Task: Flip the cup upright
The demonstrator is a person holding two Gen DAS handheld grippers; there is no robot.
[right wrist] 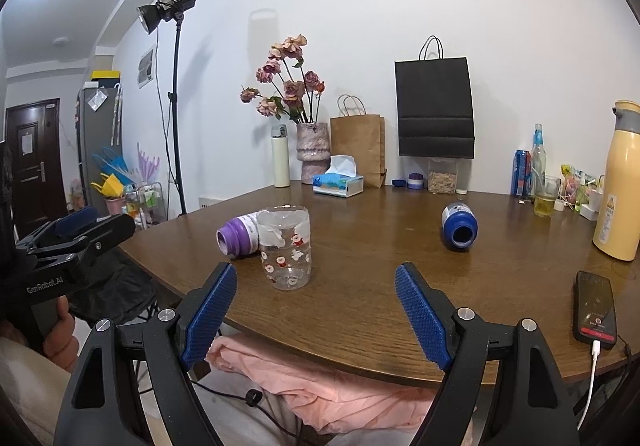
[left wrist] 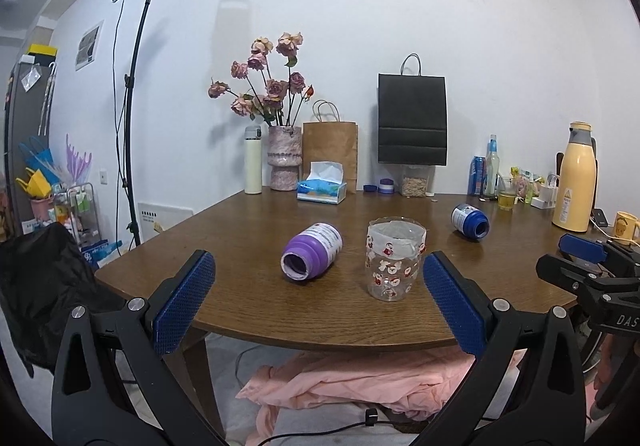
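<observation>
While the clear cup point(left wrist: 394, 260) already stands upright near the worktop's point(left wrist: 248, 286) front edge, purple cup point(left wrist: 311, 250) and blue cup point(right wrist: 460, 226) lie sideways. Either could roll off if nudged by left tool point(left wrist: 318, 300) or right tool point(right wrist: 316, 312), both spread apart and empty. "GenRobot.AI" reads on the left tool's body

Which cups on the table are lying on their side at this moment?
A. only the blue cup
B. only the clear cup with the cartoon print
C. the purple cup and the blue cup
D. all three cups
C: the purple cup and the blue cup lie on their sides with their mouths toward the cameras, while the clear printed cup stands upright, mouth up.
</observation>
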